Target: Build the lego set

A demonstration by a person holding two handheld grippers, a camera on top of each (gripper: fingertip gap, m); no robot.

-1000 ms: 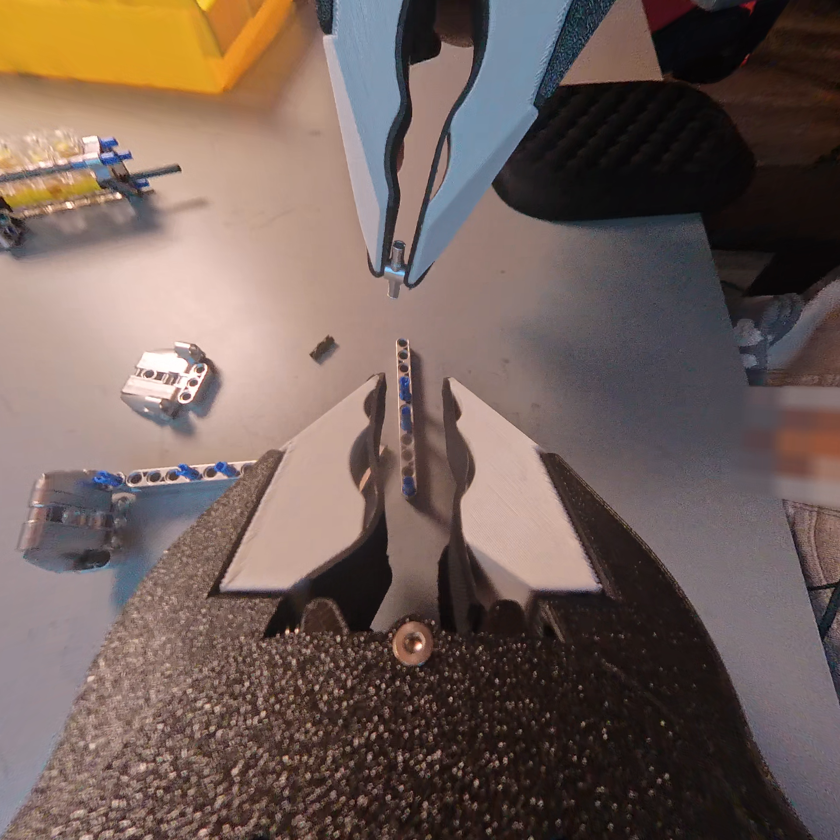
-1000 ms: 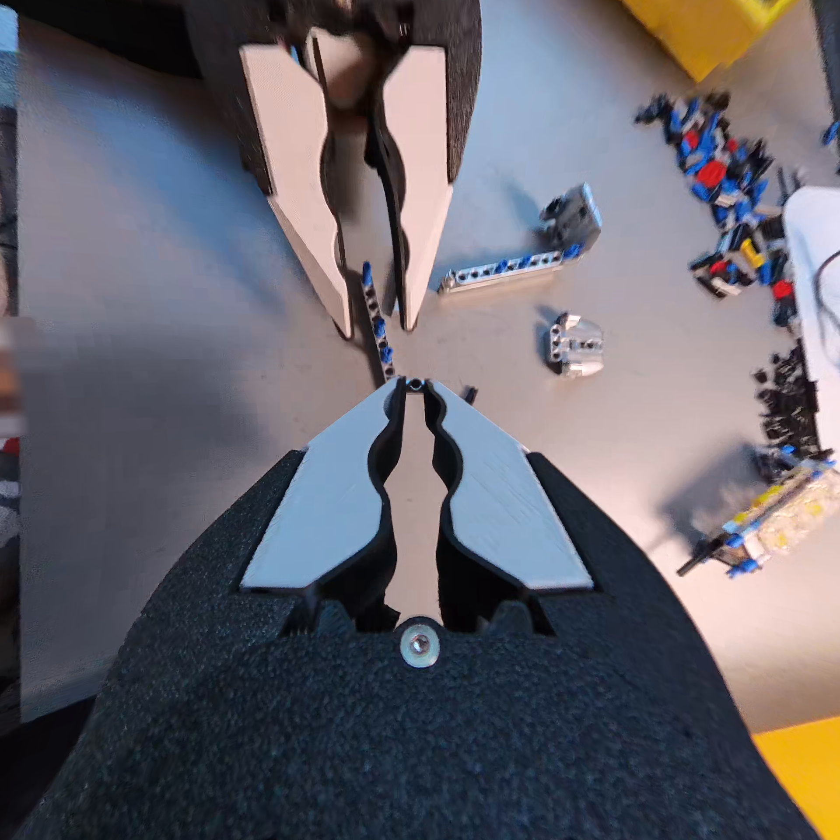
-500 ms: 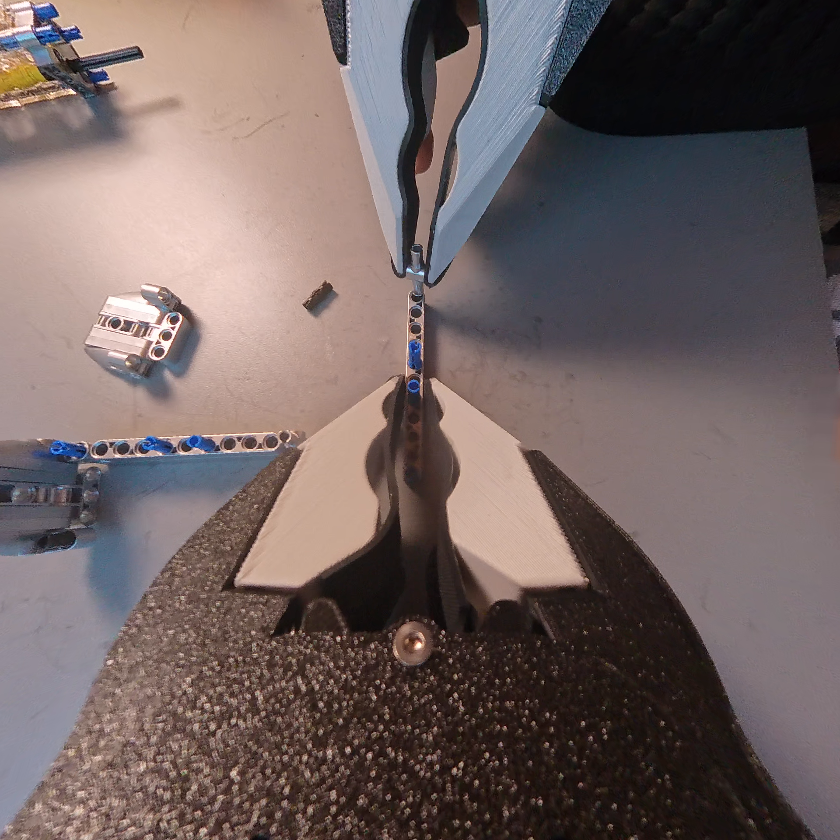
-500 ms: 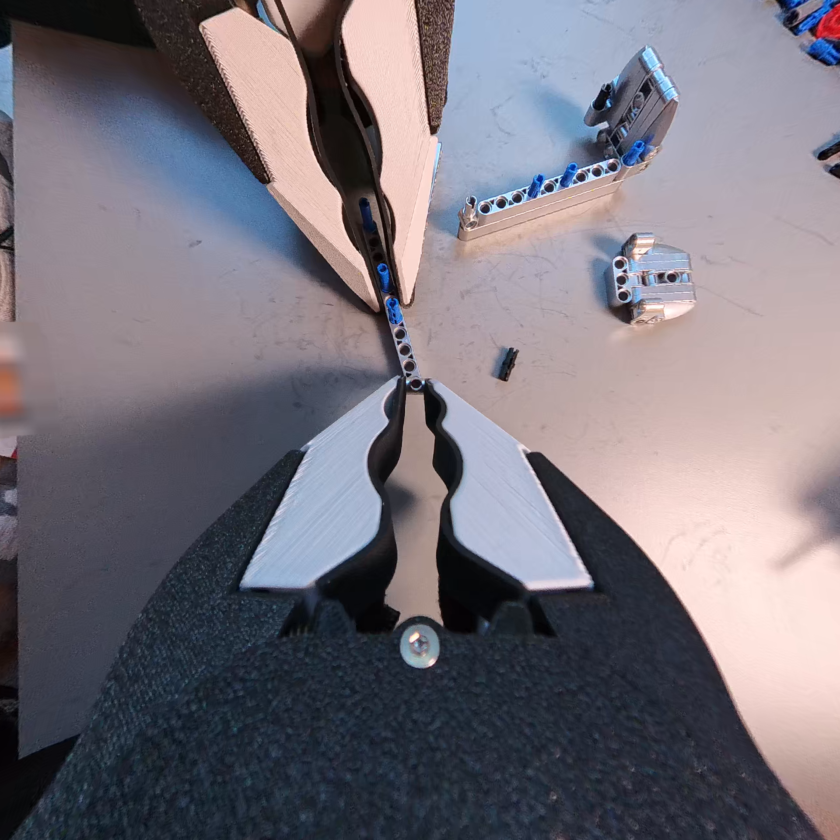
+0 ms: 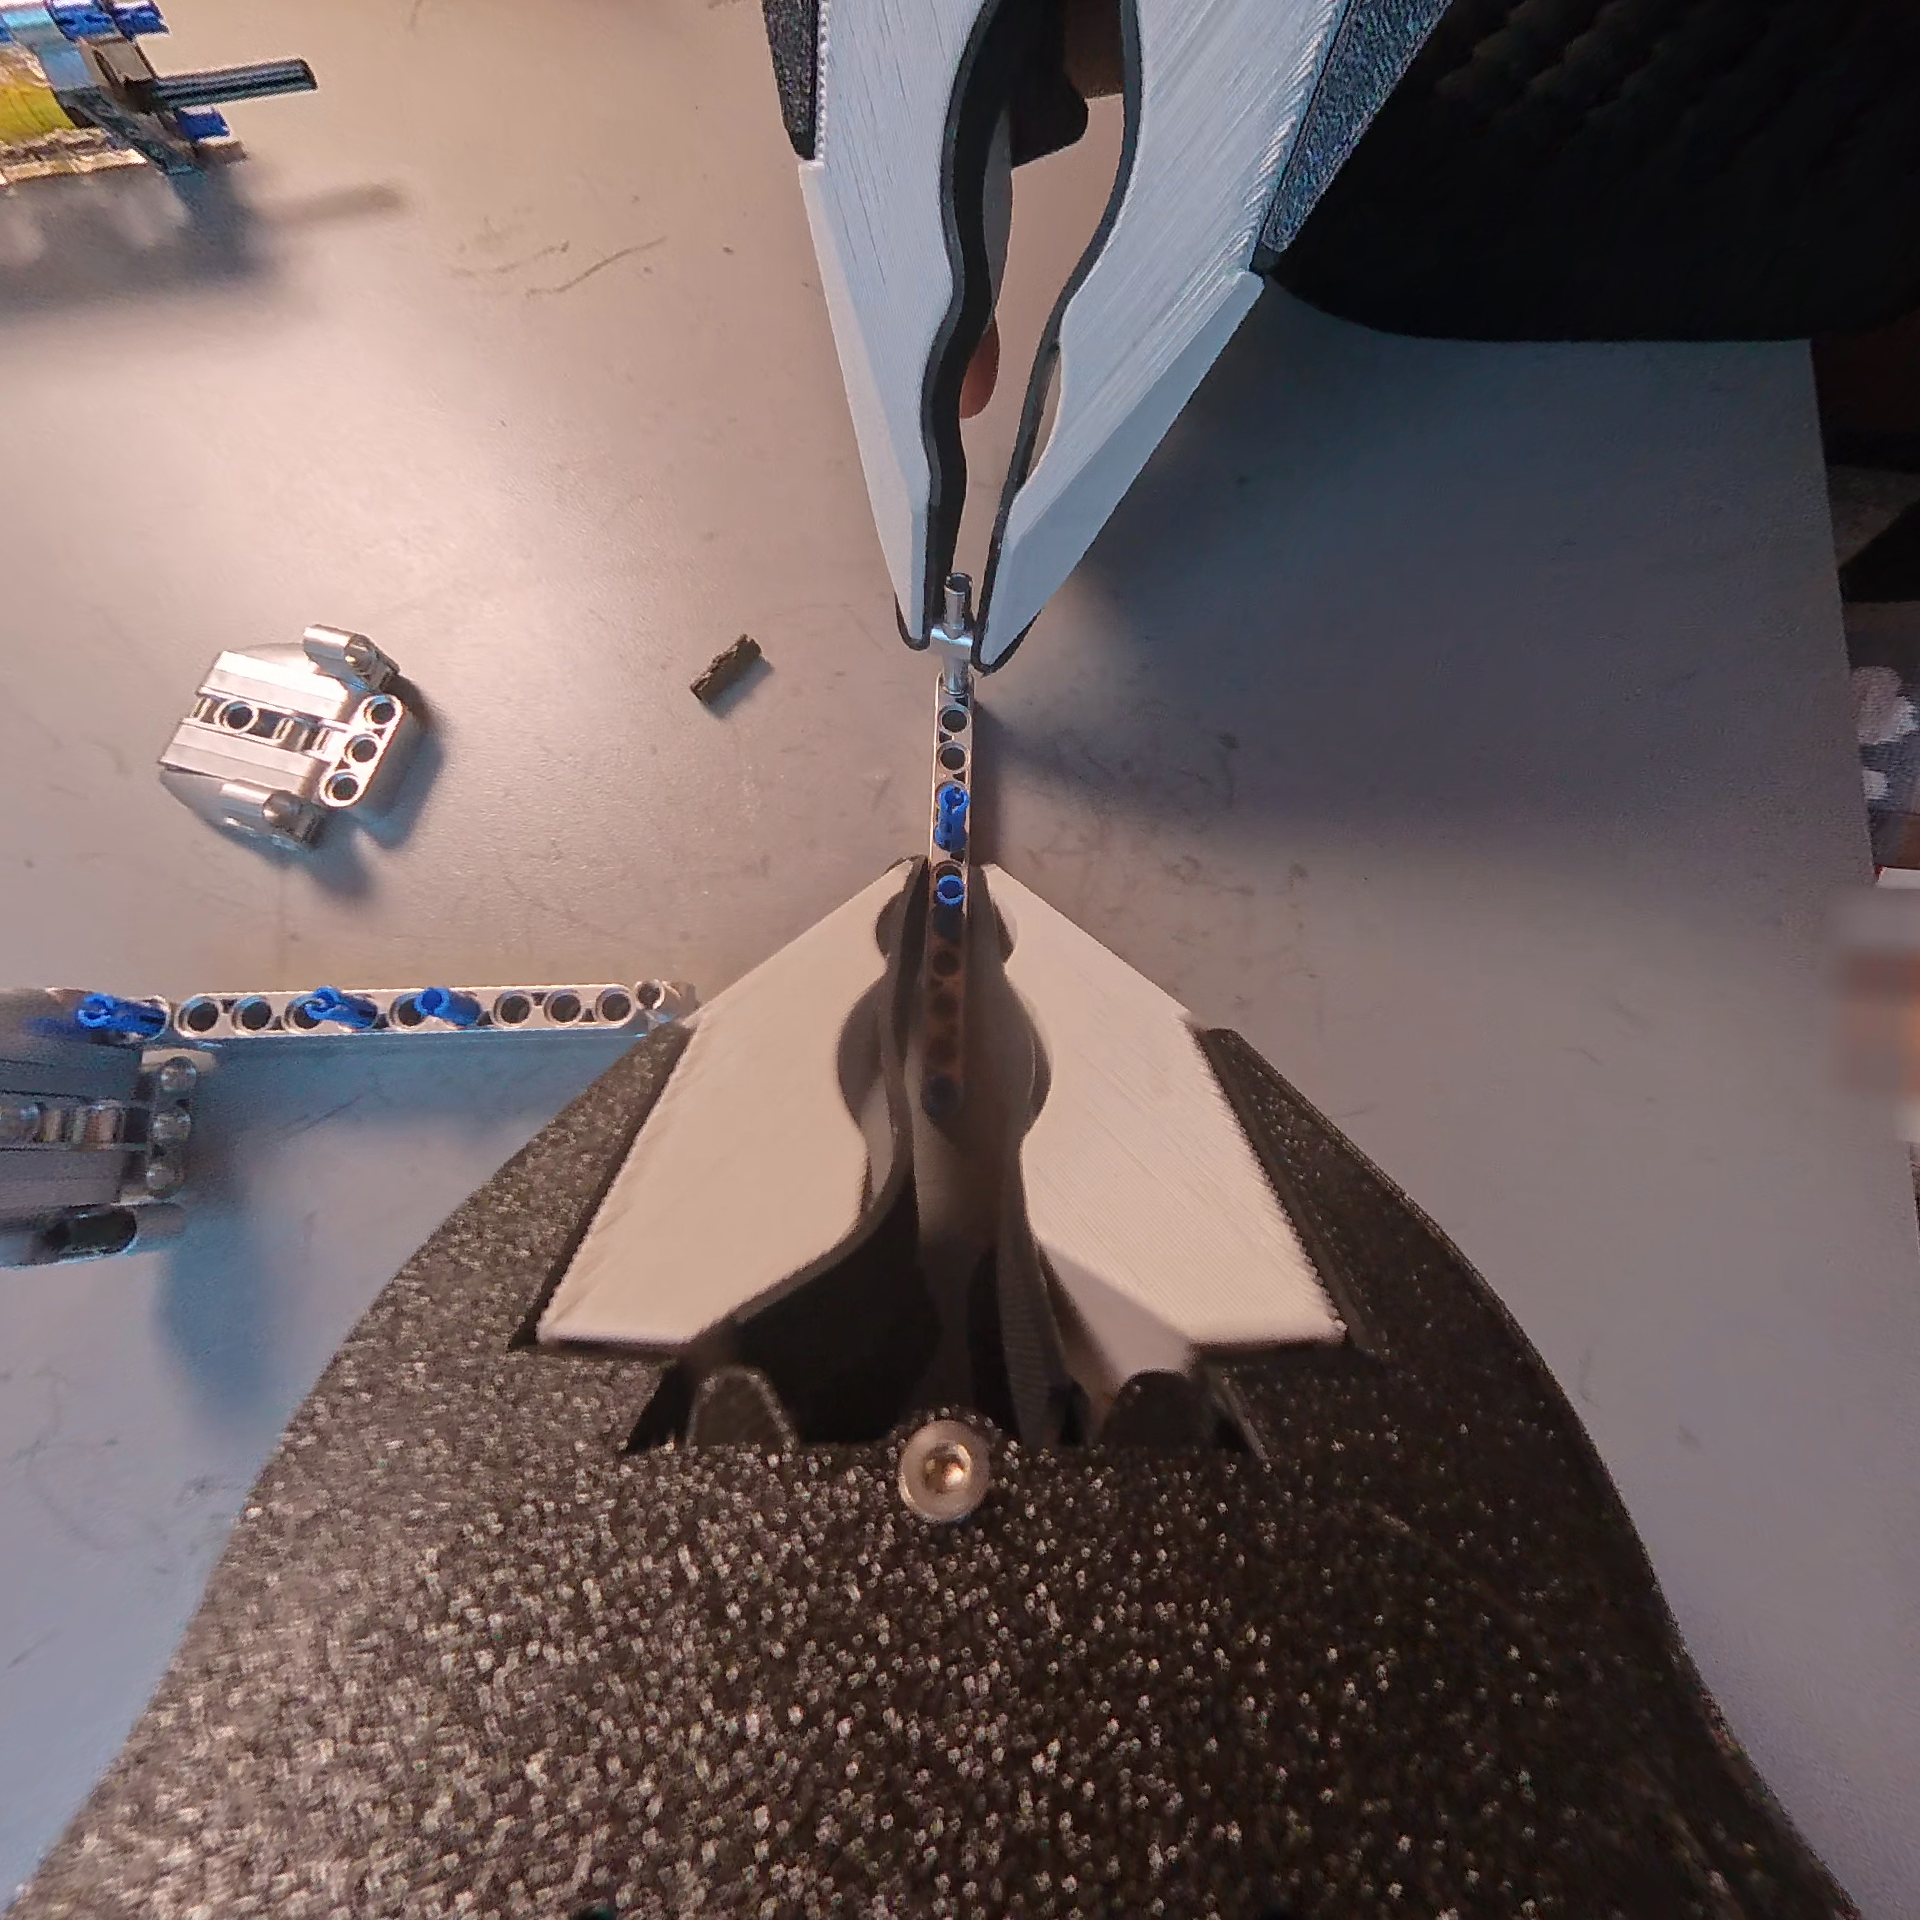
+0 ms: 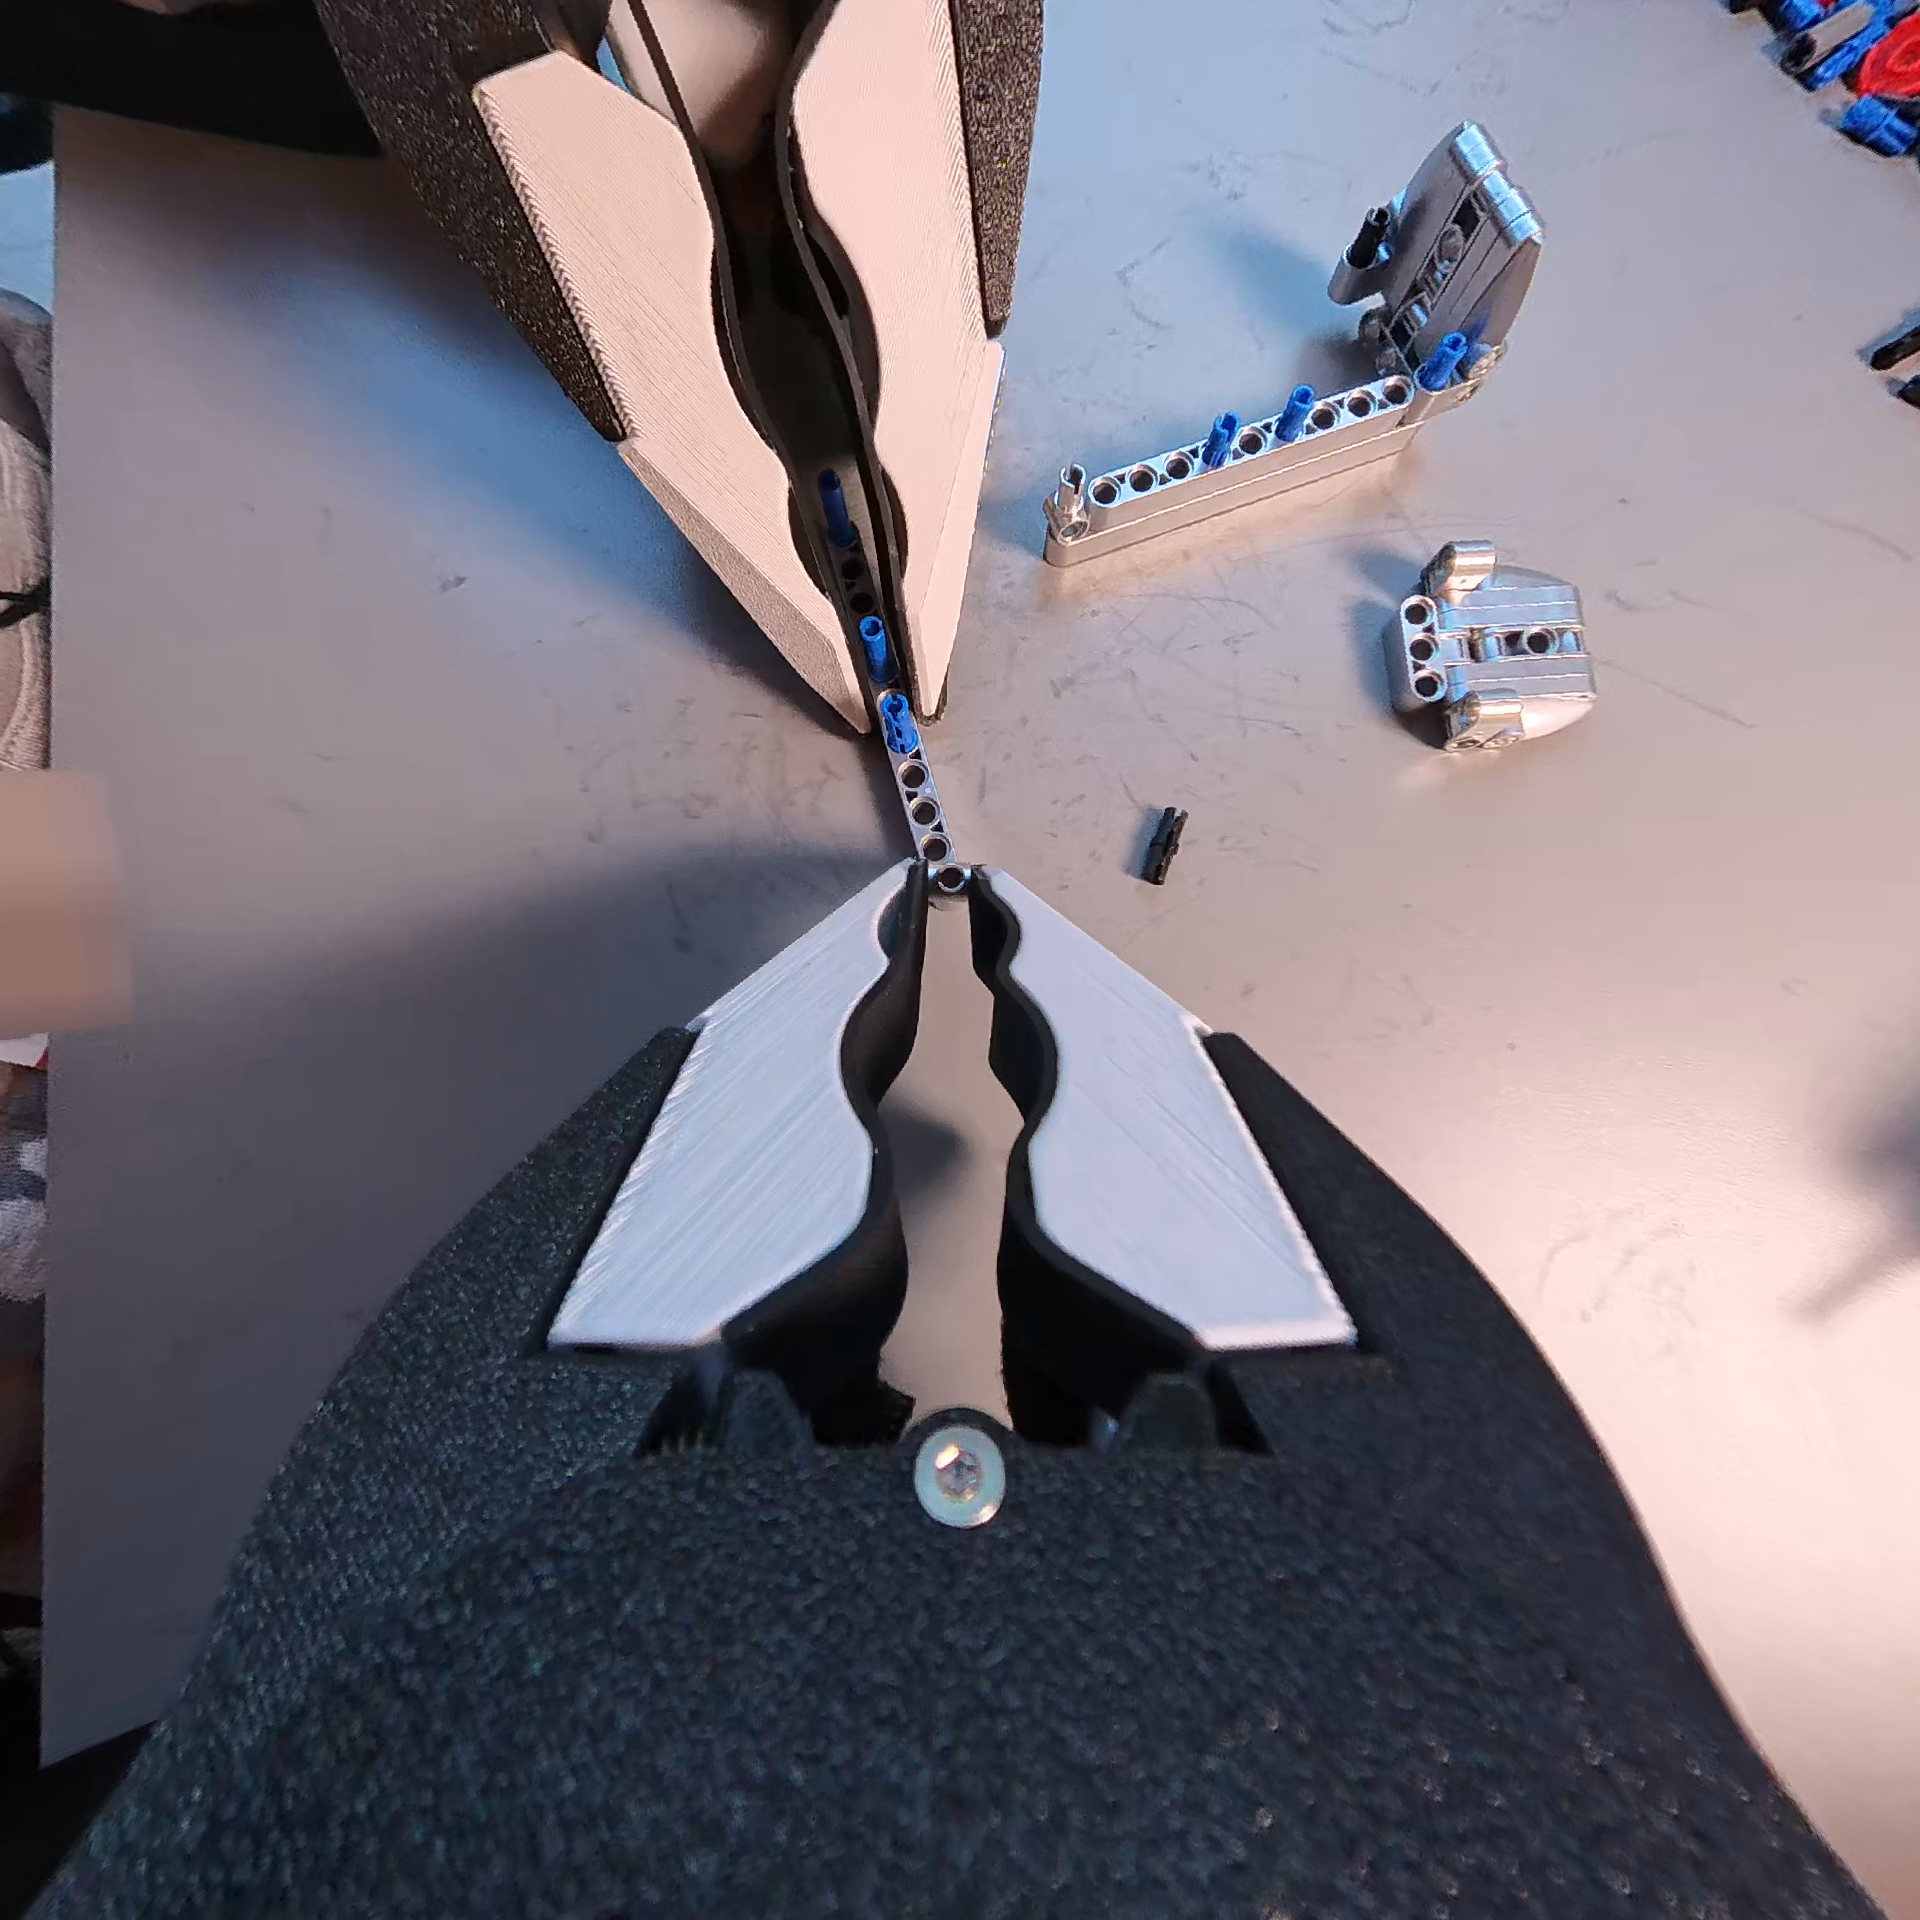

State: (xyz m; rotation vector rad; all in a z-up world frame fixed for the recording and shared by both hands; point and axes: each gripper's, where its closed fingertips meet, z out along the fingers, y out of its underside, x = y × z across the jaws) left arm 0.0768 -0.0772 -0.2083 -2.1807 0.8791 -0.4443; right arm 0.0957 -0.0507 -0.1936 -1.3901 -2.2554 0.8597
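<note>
In the left wrist view, a grey panel piece [image 5: 291, 743] is seen at 10 o'clock on the grey surface [image 5: 1455, 727], and a long grey beam with blue pins [image 5: 416, 1008] lies at 9 o'clock, joined to a grey block at the edge. A small black pin [image 5: 727, 673] lies near the centre, apart from the other parts. The left claw [image 5: 951, 883] is clamped on a thin grey beam [image 5: 953, 758], which carries blue pins and points toward 12 o'clock. At its far end, a small grey pin [image 5: 956, 623] is pinched by the right claw [image 5: 954, 639] and is touching the end hole of the beam.

In the right wrist view, the left claw [image 6: 899, 717] is seen at 12 o'clock, closed on the thin grey beam [image 6: 920, 790]. The right claw [image 6: 948, 883] is closed on the small grey pin [image 6: 950, 879] just at the near end of this beam. The small black pin [image 6: 1166, 829] lies at 2 o'clock, the long grey beam with blue pins [image 6: 1236, 478] and the grey panel piece [image 6: 1491, 660] further to the right.
</note>
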